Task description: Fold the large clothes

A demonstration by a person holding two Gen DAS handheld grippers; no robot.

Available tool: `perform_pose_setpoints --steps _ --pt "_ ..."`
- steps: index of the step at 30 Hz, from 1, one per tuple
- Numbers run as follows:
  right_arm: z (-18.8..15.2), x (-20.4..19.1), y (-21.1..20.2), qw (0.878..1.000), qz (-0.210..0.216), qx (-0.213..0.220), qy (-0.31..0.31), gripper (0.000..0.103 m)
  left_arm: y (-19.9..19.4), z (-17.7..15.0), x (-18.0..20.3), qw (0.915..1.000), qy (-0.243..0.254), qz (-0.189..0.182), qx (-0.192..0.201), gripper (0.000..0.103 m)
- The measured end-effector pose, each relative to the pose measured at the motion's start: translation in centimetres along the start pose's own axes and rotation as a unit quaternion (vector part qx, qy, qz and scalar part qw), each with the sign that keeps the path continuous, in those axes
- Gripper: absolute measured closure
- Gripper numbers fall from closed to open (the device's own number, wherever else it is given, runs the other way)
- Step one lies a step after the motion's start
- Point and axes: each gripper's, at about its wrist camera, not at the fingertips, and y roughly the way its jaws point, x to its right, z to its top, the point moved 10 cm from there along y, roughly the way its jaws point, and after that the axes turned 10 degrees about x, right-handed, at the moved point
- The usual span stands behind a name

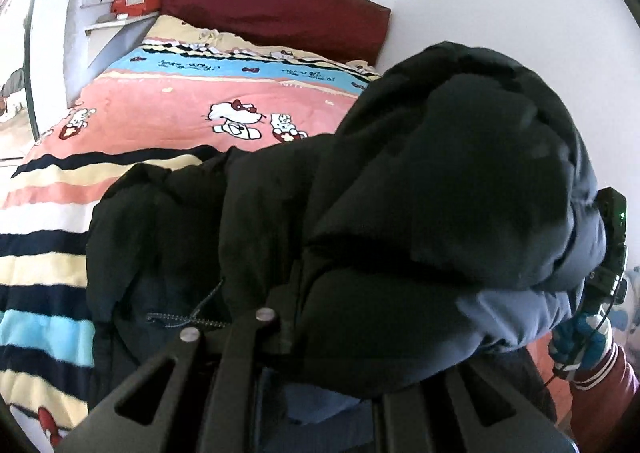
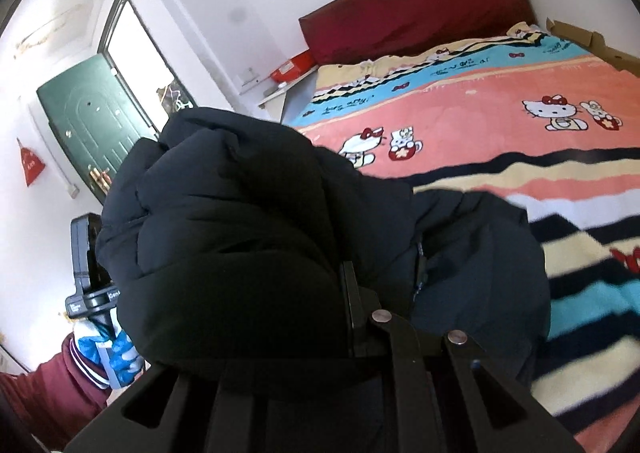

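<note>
A large dark navy puffer jacket (image 1: 420, 181) hangs bunched between both grippers above the bed; it also fills the middle of the right wrist view (image 2: 248, 237). My left gripper (image 1: 288, 317) is shut on the jacket's fabric, its fingertips buried in the folds. My right gripper (image 2: 360, 313) is shut on the jacket too, one finger (image 2: 350, 305) showing against the cloth. The lower part of the jacket (image 2: 480, 253) rests on the blanket. Each view shows the other gripper's handle and a blue-gloved hand (image 1: 580, 337) (image 2: 116, 353).
The bed carries a pink, blue and striped cartoon-cat blanket (image 1: 192, 101) (image 2: 500, 101) with a dark red headboard (image 1: 276, 5). A shelf with a red box (image 1: 132, 3) stands by the bed. A green door (image 2: 92, 121) and a cardboard box (image 2: 592, 41) are nearby.
</note>
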Motion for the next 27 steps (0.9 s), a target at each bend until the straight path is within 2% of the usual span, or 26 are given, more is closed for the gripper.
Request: perform_pose_setpoints --steps 3,6,8,10,14,21,27 --pt "-1.7 -0.2 -0.7 1.000 -0.007 -0.004 -0.009 0.089 -0.7 -2.3 0.3 0.9999 0.014 -0.001 -0.001 0.094" --pt "-4.3 0.6 -0.5 0.999 -0.028 -0.024 -0.030 0.088 0.2 -6.3 0.5 0.9974 0.067 0.020 -0.014 0.095" --pt "-6.7 1.8 0.6 0.996 -0.048 -0.049 -0.059 0.088 1.0 -7.4 0.7 0.9953 0.092 0.028 -0.005 0.094" --pt "-7.9 2.9 1.5 0.995 -0.053 -0.057 -0.068 0.088 1.8 -7.6 0.8 0.9949 0.096 0.031 -0.003 0.092" --pt "-7.8 3.9 2.3 0.996 -0.050 -0.051 -0.057 0.088 2.9 -7.4 0.0 0.9966 0.075 0.031 -0.010 0.092" --pt "-7.5 3.2 1.6 0.994 -0.050 -0.053 -0.077 0.086 2.5 -6.8 0.0 0.9968 0.071 0.031 -0.017 0.090" --pt "-6.8 2.2 0.7 0.988 -0.062 -0.060 -0.128 0.081 1.8 -6.1 0.8 0.9963 0.075 0.036 -0.022 0.086"
